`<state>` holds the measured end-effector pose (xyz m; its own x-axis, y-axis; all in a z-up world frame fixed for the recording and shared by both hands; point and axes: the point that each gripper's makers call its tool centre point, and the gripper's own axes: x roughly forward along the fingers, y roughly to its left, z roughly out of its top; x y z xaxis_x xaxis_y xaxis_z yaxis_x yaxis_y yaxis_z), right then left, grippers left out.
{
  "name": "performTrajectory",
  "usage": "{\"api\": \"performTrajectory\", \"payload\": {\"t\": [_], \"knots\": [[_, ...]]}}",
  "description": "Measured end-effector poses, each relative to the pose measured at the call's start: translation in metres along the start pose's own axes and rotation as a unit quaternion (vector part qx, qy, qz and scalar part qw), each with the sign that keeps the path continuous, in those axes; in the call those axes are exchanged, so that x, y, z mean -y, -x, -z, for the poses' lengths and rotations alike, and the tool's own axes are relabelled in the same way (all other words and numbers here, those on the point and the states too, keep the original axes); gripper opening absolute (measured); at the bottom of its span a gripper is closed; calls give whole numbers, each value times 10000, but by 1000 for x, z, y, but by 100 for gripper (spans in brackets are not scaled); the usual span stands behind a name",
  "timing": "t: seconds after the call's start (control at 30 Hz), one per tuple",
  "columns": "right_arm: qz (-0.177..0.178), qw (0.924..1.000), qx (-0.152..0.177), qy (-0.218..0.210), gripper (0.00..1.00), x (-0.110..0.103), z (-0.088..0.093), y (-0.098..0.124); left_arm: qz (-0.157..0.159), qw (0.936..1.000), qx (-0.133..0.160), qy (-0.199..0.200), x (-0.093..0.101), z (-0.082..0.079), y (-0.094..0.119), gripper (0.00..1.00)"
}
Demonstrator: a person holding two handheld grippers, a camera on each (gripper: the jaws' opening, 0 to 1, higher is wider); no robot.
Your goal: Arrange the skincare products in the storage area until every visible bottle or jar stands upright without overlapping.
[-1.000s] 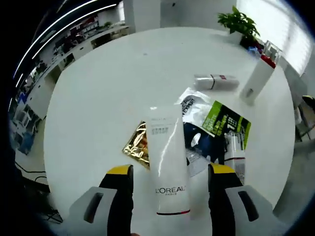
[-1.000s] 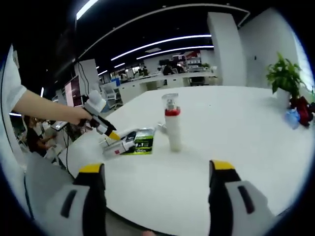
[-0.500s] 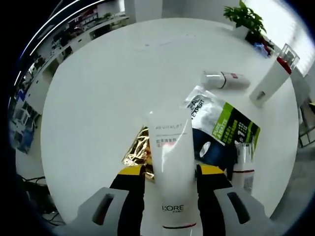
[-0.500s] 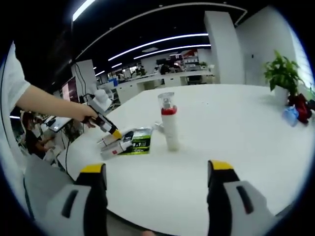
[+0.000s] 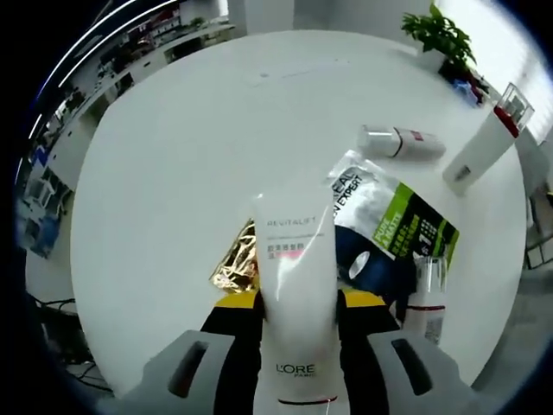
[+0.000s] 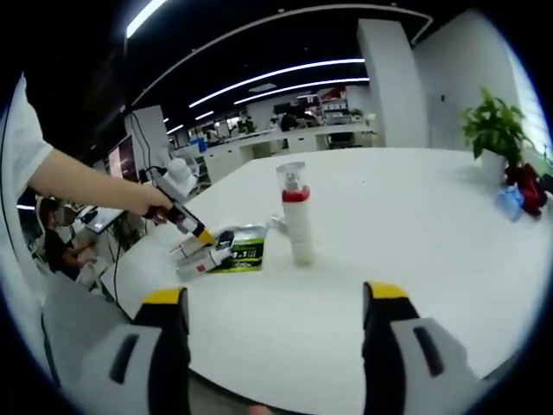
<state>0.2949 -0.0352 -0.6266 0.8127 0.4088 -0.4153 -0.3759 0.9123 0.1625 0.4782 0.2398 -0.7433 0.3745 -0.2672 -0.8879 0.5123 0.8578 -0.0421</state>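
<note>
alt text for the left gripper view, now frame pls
The left gripper has its yellow-tipped jaws closed on a white L'Oreal Revitalift tube above a round white table. Behind it lie a gold foil packet, a green and black sachet, a small white bottle on its side and an upright red-collared pump bottle.

Left tongs [image 5: 298, 307] pinched nearly closed; right tongs [image 6: 268, 298] gape wide, held level.

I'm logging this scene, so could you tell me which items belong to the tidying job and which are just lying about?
Job items:
white L'Oreal tube, clamped in the left gripper
upright pump bottle
lying white bottle
small bottle

Lying about:
green sachet
gold foil packet
potted plant
</note>
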Motion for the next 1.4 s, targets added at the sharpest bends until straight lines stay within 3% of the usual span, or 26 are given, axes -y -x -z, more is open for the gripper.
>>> {"api": "performTrajectory", "payload": {"t": [0.27,0.4,0.7,1.0,1.4], "knots": [[-10,10000,13,14,82,0,0,0,-12,9998,168,88,0,3,10,31],[-15,10000,36,26,82,-1,-1,1,115,9983,574,21,9,3,19,31],[-57,9999,70,92,82,-3,-2,1,-14,9930,1164,201,16,11,43,31],[-128,9997,90,180,81,-7,-3,2,145,9862,1502,683,40,36,66,31],[-266,9992,131,274,81,-12,-5,2,270,9798,1789,855,74,61,98,31]]}}
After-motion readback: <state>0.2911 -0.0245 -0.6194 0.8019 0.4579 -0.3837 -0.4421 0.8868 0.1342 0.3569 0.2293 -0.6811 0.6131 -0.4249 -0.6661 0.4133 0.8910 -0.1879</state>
